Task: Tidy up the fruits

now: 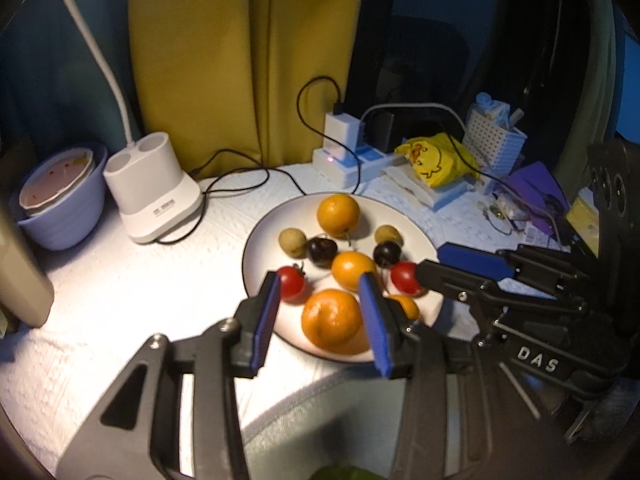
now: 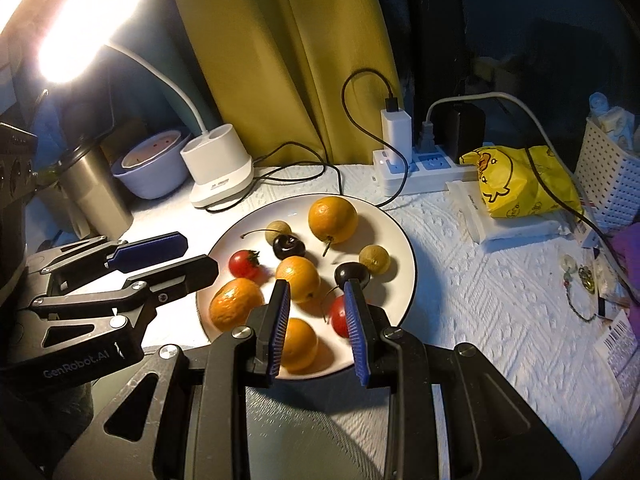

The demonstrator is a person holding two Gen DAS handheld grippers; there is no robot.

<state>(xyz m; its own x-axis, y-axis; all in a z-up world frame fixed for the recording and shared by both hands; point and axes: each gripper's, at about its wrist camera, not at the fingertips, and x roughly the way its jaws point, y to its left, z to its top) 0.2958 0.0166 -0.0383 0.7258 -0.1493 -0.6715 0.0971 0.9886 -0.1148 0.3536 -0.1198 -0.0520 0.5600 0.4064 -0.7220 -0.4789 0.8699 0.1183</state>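
My left gripper (image 1: 320, 280) hangs over the near edge of the white plate (image 2: 404, 248), jaws parted with nothing between them; my right gripper (image 2: 316, 292) is nearly closed and empty too — both above the fruit: oranges (image 2: 332, 220), cherry tomatoes (image 2: 243, 264), dark cherries (image 2: 288, 246), longans (image 2: 374, 259), all on the plate.

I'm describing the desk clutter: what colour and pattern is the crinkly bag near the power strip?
Yellow bag with a cartoon duck print, clearest in the right wrist view.
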